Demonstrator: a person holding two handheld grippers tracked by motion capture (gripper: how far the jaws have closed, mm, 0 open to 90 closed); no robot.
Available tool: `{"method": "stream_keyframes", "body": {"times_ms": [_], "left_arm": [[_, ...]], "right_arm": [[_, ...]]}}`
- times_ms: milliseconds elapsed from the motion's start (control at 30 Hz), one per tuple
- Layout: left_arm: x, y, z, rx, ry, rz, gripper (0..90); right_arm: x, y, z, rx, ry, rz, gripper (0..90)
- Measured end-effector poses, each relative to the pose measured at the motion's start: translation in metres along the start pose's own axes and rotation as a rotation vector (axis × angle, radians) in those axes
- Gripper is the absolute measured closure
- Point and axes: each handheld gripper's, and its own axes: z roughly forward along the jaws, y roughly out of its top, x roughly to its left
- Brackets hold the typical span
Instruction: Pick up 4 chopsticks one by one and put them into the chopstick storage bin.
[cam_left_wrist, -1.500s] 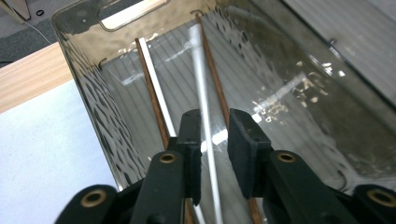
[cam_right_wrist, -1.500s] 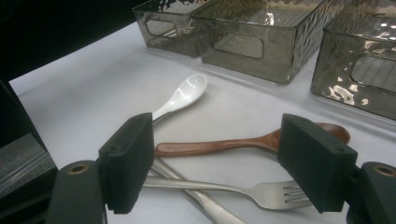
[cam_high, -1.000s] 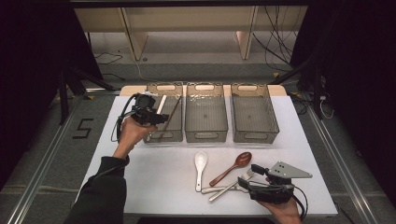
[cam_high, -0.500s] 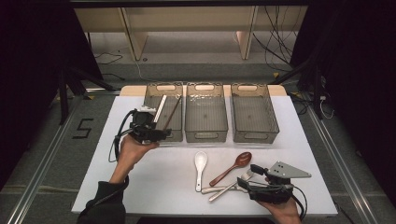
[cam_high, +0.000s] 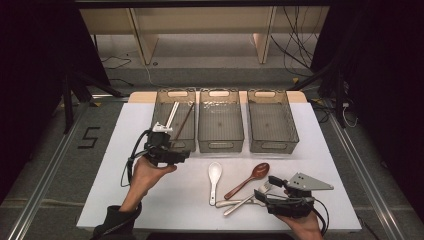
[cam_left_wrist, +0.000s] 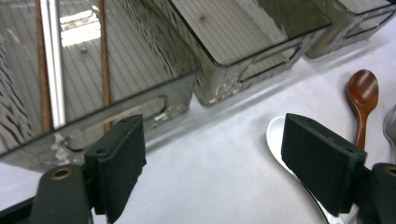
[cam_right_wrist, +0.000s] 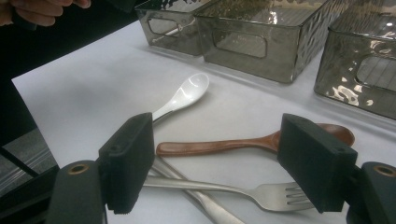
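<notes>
Down at the near edge of the white table (cam_high: 150, 210), the right gripper (cam_high: 272, 199) sits low with its jaws spread wide and nothing pinched; in the right gripper view a metal fork (cam_right_wrist: 243, 189) lies flat on the table between those jaws, crossed over another metal handle (cam_right_wrist: 205, 205), pads clear of both. Just beyond, the brown wooden spoon (cam_high: 247, 180) lies slanted, bowl pointing away toward the bins, and beside it the white ceramic spoon (cam_high: 214, 179) lies almost straight, bowl also at the far end. Up and to the left, the left gripper (cam_high: 182, 156) hangs just in front of the left bin (cam_high: 172, 92), and its jaws have just been opening: they stand wide now with nothing between them, only bare table showing in the gap in the left gripper view. Inside that left bin, long chopsticks (cam_high: 175, 117) lie, one pale and some brown, leaning along its length. Farther right come the middle bin (cam_high: 220, 92) and the right bin (cam_high: 267, 93), standing side by side in a row along the far side of the table.
</notes>
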Motion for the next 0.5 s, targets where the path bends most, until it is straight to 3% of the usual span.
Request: {"method": "stream_keyframes", "body": {"times_ms": [233,500], "left_arm": [[-0.01,-0.012,0.005,0.019,-0.016,-0.019,18.9],[-0.023,-0.023,0.012,0.057,-0.03,-0.015,16.5]], "right_arm": [[0.0,0.0,0.003,0.007,0.004,-0.002,28.1],[0.0,0.001,0.003,0.007,0.005,-0.008,28.1]]}}
